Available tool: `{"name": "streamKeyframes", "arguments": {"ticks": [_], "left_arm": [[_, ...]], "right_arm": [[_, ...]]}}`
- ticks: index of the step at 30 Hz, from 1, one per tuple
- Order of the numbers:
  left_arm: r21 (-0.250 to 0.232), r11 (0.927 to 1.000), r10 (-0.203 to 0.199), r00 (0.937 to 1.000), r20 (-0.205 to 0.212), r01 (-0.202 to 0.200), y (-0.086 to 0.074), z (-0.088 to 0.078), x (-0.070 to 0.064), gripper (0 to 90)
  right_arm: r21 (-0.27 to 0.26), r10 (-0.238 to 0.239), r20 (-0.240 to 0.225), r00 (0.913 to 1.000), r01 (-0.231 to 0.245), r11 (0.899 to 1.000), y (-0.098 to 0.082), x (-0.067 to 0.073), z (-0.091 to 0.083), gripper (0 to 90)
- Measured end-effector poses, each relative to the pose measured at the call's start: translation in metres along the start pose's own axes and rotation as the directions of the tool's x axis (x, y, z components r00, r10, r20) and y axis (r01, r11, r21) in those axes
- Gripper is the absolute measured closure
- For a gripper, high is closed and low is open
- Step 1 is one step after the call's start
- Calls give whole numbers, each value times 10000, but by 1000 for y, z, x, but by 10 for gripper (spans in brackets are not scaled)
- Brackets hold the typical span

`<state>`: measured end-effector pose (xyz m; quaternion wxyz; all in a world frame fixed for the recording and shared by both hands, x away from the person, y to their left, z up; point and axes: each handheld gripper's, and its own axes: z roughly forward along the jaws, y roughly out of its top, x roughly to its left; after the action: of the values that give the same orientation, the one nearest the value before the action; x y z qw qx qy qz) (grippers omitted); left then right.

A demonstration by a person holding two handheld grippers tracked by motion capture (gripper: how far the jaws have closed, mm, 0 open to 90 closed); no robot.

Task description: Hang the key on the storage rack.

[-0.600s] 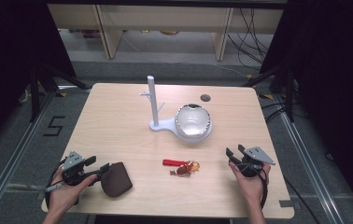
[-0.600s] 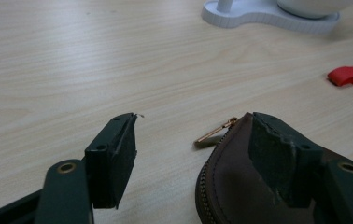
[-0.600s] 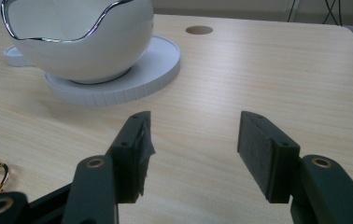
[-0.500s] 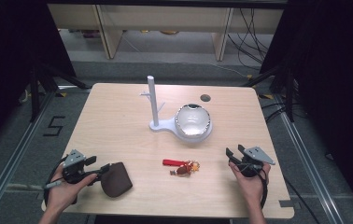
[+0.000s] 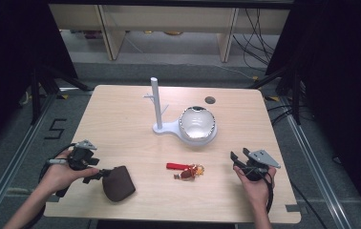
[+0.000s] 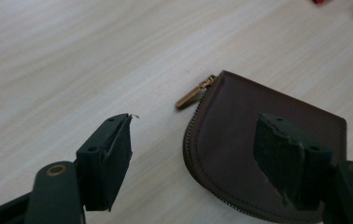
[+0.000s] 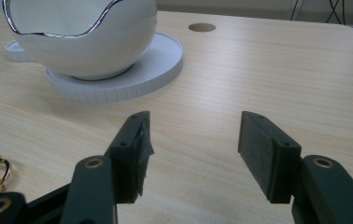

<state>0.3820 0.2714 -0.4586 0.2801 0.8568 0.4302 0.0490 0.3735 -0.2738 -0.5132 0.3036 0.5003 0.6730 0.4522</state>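
Pouch: a brown leather, half-round zip pouch (image 6: 268, 140) lies flat near the table's front-left edge, its brass zip pull (image 6: 194, 91) pointing away.
Left gripper: the left gripper (image 5: 97, 172) stands wide apart, one jaw above the leather, the other over bare wood, seemingly straddling the zipped edge for a grip.
Keyring: a red-tagged keyring with gold rings (image 5: 186, 170) lies mid-table, apart from the pouch.
Right gripper: the right gripper (image 7: 192, 156) gapes empty, likely waiting.
Stand: a glossy white egg-shaped bowl (image 5: 197, 122) on a white base.
Table: pale matt wood-grain table (image 5: 121, 114).
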Motion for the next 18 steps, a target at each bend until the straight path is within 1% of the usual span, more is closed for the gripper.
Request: {"name": "streamKeyframes", "arguments": {"ticks": [1,2,3,4,5,7,8,9,10,11,12,13,14,15,16,17,18], "left_arm": [[0,10000,0,10000,0,0,0,0,0,274],[561,9981,239,9997,106,-245,3,2,3,274],[888,9957,228,9992,314,-255,5,8,6,277],[888,9957,228,9992,314,-255,5,8,6,278],[917,9958,-117,9986,506,70,6,15,6,280],[1217,9925,5,9976,699,-90,7,18,6,286],[1217,9925,5,9976,699,-90,7,18,6,290],[1297,9915,-12,9966,827,-96,7,21,4,291],[1339,9910,-120,9960,884,1,7,23,2,292],[1339,9910,-120,9960,884,1,7,23,2,294],[1403,9901,-61,9956,937,-71,6,25,1,299],[1508,9886,-126,9948,1006,-28,6,26,0,301],[1508,9886,-126,9948,1006,-28,6,26,0,302],[1480,9888,-373,9941,1020,219,6,27,0,303],[1621,9865,-432,9931,1087,251,7,26,1,309],[1558,9872,-531,9915,1189,342,6,27,2,318],[1558,9872,-531,9915,1189,342,6,27,2,325]], "right_arm": [[-123,16,-106,9999,-17,9999,0,0,2,449],[-123,16,-106,9999,-17,9999,0,0,2,449],[-102,9,-154,9999,-11,9999,0,0,2,448],[-93,71,-170,9998,-73,9999,0,0,2,448],[-78,91,-176,9998,-92,9999,0,0,2,448],[-85,71,-185,9998,-73,9999,0,0,2,447],[-85,71,-185,9998,-73,9999,0,0,2,447],[-71,70,-196,9998,-71,9999,0,0,2,446],[-46,71,-107,9999,-71,10000,0,0,1,446],[-77,50,-142,9999,-51,10000,0,-1,2,446],[64,47,-41,10000,-47,10000,0,0,0,446],[36,46,-66,10000,-46,10000,0,0,0,445],[36,46,-66,10000,-46,10000,0,0,0,445],[-36,50,-120,9999,-50,10000,0,0,1,445],[46,32,-54,10000,-31,10000,0,0,0,444],[33,30,-76,10000,-30,10000,0,0,0,444],[33,30,-76,10000,-30,10000,0,0,0,444]]}}
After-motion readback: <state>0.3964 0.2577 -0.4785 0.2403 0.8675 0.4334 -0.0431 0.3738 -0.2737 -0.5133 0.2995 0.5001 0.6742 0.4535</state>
